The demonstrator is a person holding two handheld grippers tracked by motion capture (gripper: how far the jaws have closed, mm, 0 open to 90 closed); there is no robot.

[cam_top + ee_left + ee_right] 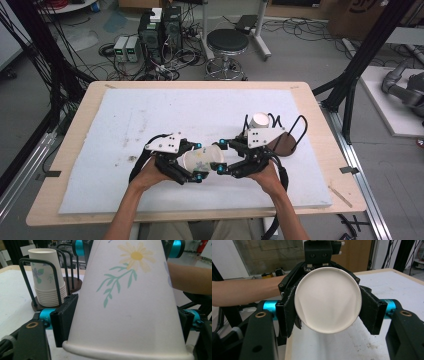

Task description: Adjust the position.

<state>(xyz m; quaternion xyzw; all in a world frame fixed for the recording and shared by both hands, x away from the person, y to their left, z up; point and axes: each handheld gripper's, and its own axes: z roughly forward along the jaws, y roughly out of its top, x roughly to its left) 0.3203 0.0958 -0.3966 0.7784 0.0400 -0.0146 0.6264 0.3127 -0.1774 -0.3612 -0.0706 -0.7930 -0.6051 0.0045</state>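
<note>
1. Spanning the middle of the high view, the white mat covers a wooden table, and a person's forearms come in from the bottom edge.
2. Meeting at lower centre of that view, the left gripper and the right gripper hold one paper cup lying on its side between them.
3. Filling the centre of the left gripper view, the cup shows a printed daisy and green sprig, rim toward the camera; the jaws press its side walls near the rim.
4. Looking the other way, the right gripper view shows the cup's plain round base at centre, that gripper's jaws clamped on either side, with the left gripper behind it.
5. Standing at upper left of the left gripper view, a wire cup rack holds a stack of cups; from above, the stack shows as a white disc right of centre.
</note>
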